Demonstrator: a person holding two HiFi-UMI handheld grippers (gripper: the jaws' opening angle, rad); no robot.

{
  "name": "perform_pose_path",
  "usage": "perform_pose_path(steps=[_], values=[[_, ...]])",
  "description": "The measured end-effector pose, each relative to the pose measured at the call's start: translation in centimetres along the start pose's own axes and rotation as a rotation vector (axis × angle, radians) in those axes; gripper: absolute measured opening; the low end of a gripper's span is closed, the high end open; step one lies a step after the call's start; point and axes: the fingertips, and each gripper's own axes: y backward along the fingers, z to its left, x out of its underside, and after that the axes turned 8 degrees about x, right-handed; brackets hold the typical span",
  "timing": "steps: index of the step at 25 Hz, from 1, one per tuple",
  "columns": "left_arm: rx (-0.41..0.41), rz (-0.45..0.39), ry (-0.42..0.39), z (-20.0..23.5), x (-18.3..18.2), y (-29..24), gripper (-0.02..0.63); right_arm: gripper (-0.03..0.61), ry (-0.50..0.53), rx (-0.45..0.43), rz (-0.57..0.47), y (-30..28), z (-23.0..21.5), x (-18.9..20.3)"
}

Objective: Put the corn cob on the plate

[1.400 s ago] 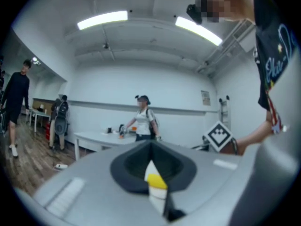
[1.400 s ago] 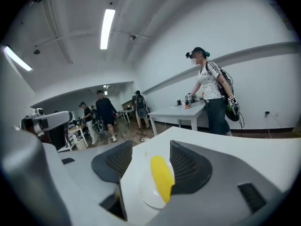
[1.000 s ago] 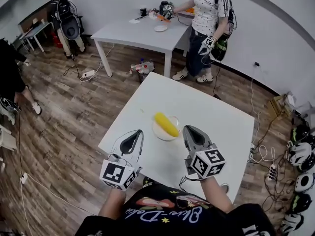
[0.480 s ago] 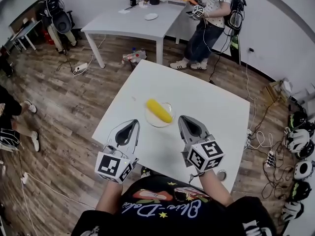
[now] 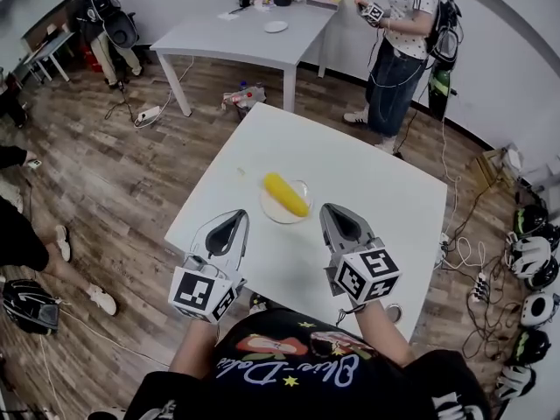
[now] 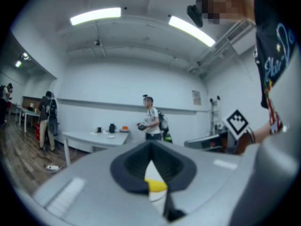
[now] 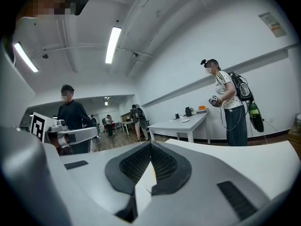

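A yellow corn cob [image 5: 286, 194] lies across a small clear plate [image 5: 267, 210] near the middle of the white table [image 5: 367, 191]. My left gripper [image 5: 234, 217] hovers just short of the plate on its left, jaws shut and holding nothing. My right gripper [image 5: 335, 210] hangs level with it to the plate's right, also shut and empty. In the left gripper view the left gripper [image 6: 151, 145] frames a sliver of the corn cob [image 6: 155, 186] through the gap behind its tips. The right gripper [image 7: 150, 144] in its own view shows only bare tabletop.
A second white table [image 5: 236, 38] with a jar and dishes stands at the back, where a person with a backpack [image 5: 404, 42] holds grippers. Other people [image 5: 101, 16] stand at the far left. Cables and helmets [image 5: 529, 265] lie on the wooden floor to the right.
Both grippers and the corn cob keep their places. The person at the far table has walked to the right, and my view has shifted slightly.
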Motion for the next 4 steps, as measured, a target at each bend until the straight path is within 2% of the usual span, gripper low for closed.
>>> perform_pose_path(steps=[4], values=[[-0.001,-0.002,-0.002,0.17,-0.18,-0.04,-0.010,0.015,0.005,-0.008,0.005,-0.25,0.19,0.00]])
